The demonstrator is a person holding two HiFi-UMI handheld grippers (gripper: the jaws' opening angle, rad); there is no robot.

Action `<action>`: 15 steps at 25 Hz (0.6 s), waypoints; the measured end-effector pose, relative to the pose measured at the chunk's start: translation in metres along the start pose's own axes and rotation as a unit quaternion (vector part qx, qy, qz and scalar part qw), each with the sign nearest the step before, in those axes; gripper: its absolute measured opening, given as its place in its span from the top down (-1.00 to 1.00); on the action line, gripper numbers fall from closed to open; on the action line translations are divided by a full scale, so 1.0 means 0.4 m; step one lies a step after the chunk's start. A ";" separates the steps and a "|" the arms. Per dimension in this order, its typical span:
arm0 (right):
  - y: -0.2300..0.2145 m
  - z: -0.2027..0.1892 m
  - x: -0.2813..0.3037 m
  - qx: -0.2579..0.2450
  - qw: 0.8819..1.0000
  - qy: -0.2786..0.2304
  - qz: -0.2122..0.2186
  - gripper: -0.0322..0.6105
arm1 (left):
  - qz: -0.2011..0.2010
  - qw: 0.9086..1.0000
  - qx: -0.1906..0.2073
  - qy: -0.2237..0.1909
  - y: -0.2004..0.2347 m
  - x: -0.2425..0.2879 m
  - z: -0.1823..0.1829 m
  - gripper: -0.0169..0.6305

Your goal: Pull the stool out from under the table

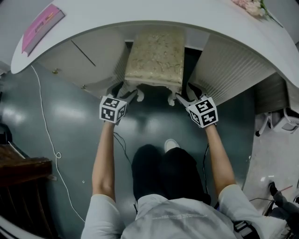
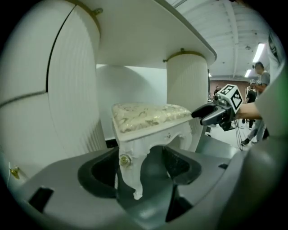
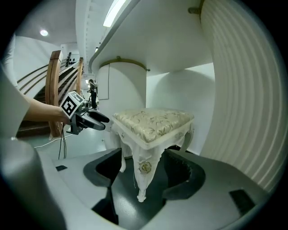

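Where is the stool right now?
In the head view's top centre, the stool sits under the white table between its pedestals, one front leg standing between the open left tongs, the other between the open right tongs.

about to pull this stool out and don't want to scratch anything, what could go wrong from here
1. The jaws of the left gripper and right gripper stand open around the front legs of the stool, not clamped; pulling now could slip off.
2. An uneven pull could swing the stool into the ribbed pedestals on either side.
3. The person's shoe sits in the pull path.
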State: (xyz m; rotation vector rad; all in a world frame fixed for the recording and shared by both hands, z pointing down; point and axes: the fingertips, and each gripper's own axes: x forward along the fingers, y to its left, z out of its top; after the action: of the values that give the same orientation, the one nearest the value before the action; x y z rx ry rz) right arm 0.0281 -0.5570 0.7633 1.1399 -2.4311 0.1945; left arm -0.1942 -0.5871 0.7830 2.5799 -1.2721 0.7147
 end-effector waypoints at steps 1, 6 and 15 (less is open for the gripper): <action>-0.005 -0.014 0.012 -0.002 1.000 0.006 0.001 0.00 | 0.001 1.000 -0.006 0.001 0.005 0.016 -0.012 0.02; -0.027 -0.072 0.080 -0.031 0.999 0.041 -0.012 0.00 | 0.004 1.000 -0.008 0.024 0.034 0.092 -0.059 0.00; -0.017 -0.115 0.128 -0.027 0.998 0.061 -0.012 0.28 | -0.002 0.999 -0.038 0.017 0.057 0.135 -0.080 0.08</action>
State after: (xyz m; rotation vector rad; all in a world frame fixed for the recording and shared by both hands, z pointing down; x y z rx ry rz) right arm 0.0201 -0.5827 0.8268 1.1001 -2.3022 0.1850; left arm -0.1950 -0.6274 0.8361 2.5000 -1.2576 0.6927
